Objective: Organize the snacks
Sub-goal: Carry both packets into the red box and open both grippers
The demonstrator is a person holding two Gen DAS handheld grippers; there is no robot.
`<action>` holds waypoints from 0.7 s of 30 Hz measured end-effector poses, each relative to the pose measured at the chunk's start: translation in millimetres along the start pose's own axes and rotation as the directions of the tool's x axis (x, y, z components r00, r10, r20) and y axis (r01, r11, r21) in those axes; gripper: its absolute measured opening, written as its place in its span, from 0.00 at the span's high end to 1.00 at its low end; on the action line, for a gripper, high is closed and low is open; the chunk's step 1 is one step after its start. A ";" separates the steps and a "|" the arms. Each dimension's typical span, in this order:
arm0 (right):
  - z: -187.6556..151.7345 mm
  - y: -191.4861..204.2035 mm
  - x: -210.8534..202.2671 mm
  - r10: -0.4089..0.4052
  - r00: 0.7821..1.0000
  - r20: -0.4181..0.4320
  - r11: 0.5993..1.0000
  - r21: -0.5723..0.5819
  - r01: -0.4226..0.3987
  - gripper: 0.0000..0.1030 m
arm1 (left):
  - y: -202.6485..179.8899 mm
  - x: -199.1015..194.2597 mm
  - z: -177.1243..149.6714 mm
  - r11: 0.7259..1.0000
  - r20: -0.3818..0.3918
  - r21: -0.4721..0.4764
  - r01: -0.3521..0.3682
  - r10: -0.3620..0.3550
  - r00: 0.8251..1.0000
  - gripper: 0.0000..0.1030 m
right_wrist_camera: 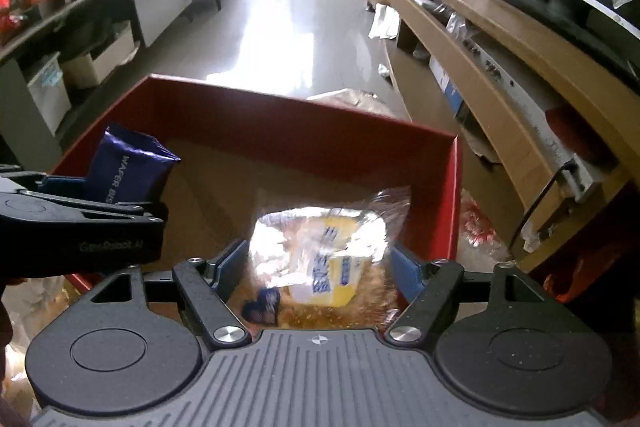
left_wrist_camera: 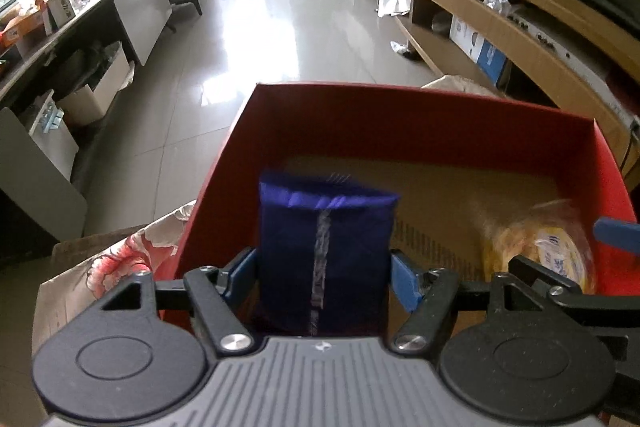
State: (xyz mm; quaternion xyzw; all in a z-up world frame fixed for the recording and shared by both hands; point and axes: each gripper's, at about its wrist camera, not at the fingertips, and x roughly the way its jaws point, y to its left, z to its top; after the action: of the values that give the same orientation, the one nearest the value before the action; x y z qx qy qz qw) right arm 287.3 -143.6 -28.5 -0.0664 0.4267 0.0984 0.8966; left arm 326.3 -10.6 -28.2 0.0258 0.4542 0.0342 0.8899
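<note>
A living room with a glossy tiled floor [left_wrist_camera: 256, 39] stretches ahead, a long wooden shelf unit [left_wrist_camera: 480, 11] running down the right side and a grey cabinet [left_wrist_camera: 144, 11] with cluttered boxes along the left. In the foreground sits a red box [left_wrist_camera: 400, 123] with a brown cardboard bottom, resting on a surface covered by a floral cloth [left_wrist_camera: 116, 263]. The left tongs [left_wrist_camera: 324, 275] are closed on a dark blue snack packet [left_wrist_camera: 324, 247], its blue pads pressing both sides of the packet, which is held upright over the left part of the box; the right wrist view shows the same packet [right_wrist_camera: 128, 171] with white lettering, gripped above the box's left wall. The right tongs [right_wrist_camera: 316, 267] hold a clear-wrapped yellow snack pack [right_wrist_camera: 328, 251], the pads against its sides, above the right half of the red box [right_wrist_camera: 304, 131]; the wrapper is blurred and glaring, so its print cannot be read. From the left wrist view this yellow pack [left_wrist_camera: 540, 251] shows at the right inside the box, beside one blue pad of the right tongs [left_wrist_camera: 616, 233]. Whether either snack touches the box bottom cannot be told.
</note>
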 end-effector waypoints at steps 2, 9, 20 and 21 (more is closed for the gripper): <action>-0.4 0.0 -0.5 -0.016 1.000 0.001 1.000 -0.012 0.016 0.18 | -0.1 -2.1 1.7 1.000 0.003 -0.005 -0.002 0.002 1.000 0.22; 0.3 -5.6 -10.0 -0.025 0.999 0.024 1.000 0.007 0.025 0.16 | -0.5 -15.3 2.3 1.000 0.025 0.002 -0.005 0.005 1.000 0.17; -6.1 -6.7 -35.3 -0.019 0.998 0.058 1.000 0.011 0.018 0.16 | 5.0 -51.1 -18.3 0.999 0.042 -0.014 0.030 -0.029 0.999 0.17; -6.9 -6.8 -37.6 -0.019 0.998 0.060 1.000 0.013 0.018 0.16 | 4.7 -53.5 -20.7 0.999 0.042 -0.015 0.035 -0.034 0.999 0.17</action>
State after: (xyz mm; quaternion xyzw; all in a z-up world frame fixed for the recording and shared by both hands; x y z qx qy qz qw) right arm 260.5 -156.2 -3.4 -0.0619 0.3994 0.0896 0.9103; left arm 278.1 -10.1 3.2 0.0115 0.4358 0.0219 0.8997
